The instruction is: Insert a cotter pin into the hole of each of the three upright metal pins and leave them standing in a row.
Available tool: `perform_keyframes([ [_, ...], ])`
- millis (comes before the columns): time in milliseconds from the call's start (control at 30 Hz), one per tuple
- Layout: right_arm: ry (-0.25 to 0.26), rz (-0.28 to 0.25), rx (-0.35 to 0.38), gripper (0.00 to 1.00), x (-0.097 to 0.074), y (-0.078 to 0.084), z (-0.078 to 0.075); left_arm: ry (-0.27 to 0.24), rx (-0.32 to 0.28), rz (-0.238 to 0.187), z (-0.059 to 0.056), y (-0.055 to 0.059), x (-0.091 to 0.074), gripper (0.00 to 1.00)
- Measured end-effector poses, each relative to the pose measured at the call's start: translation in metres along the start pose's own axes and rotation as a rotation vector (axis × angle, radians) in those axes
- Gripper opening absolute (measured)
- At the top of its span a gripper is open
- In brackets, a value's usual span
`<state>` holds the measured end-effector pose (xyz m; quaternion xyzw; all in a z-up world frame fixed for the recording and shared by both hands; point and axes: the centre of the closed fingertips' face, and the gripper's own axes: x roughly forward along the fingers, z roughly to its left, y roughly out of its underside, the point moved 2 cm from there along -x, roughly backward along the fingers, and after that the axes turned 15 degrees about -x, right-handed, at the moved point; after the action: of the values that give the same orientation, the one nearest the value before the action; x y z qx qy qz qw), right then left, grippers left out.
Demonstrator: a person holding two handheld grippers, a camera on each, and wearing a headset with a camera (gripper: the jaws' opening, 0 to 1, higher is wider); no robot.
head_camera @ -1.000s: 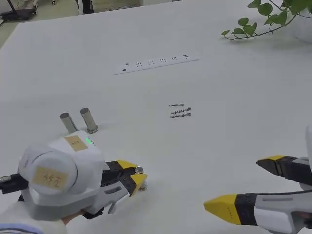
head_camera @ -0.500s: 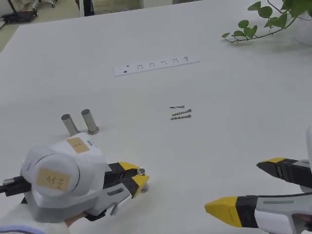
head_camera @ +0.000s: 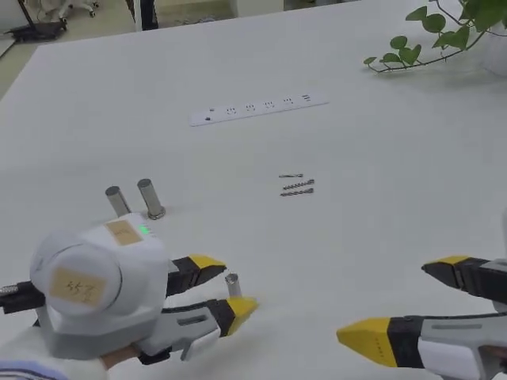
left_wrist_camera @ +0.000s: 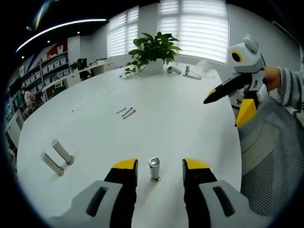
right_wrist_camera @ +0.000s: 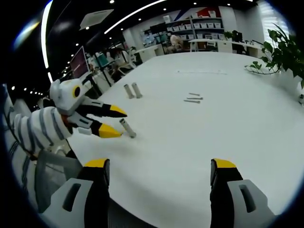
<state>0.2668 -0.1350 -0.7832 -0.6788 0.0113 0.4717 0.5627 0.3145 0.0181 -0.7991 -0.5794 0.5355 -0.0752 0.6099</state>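
The left gripper (left_wrist_camera: 160,165) is holding its jaws spread around one upright metal pin (left_wrist_camera: 154,168), untouched between them. The right gripper (head_camera: 386,301) is hovering, likewise spread. Two more pins (head_camera: 149,198) are standing together on the white table (head_camera: 380,158), cotter pins (head_camera: 295,184) lying beyond.

One metal pin (left_wrist_camera: 154,169) stands upright on the counter (head_camera: 380,158) near its front edge. It sits between the spread jaws of the left tongs (head_camera: 234,283) and touches neither. Two more upright pins (head_camera: 150,198) stand side by side behind it and to the left, well apart from it. Three cotter pins (head_camera: 295,184) lie together mid-counter, right of that pair. A power strip (head_camera: 257,108) lies behind them. A plant (head_camera: 444,32) occupies the far right. The right tongs (head_camera: 388,302), jaws spread, sit at the near right.
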Motion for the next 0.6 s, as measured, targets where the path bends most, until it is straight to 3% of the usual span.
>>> perform_keyframes([
  [200, 0.005, 0.001, -0.004, 0.89, -0.002, 0.000, -0.001, -0.009, -0.043, 0.005, 0.004, 0.007, -0.005, 0.60],
  [367, 0.004, 0.002, -0.006, 0.89, -0.002, -0.001, 0.000, -0.001, -0.099, 0.005, 0.004, 0.018, -0.011, 0.83],
  [500, 0.003, 0.004, -0.009, 0.89, -0.002, -0.001, 0.000, -0.009, -0.175, 0.039, 0.003, 0.031, -0.016, 0.95],
  [600, 0.000, 0.005, -0.011, 0.89, -0.002, -0.002, 0.001, 0.002, -0.208, 0.035, 0.002, 0.035, -0.020, 0.99],
])
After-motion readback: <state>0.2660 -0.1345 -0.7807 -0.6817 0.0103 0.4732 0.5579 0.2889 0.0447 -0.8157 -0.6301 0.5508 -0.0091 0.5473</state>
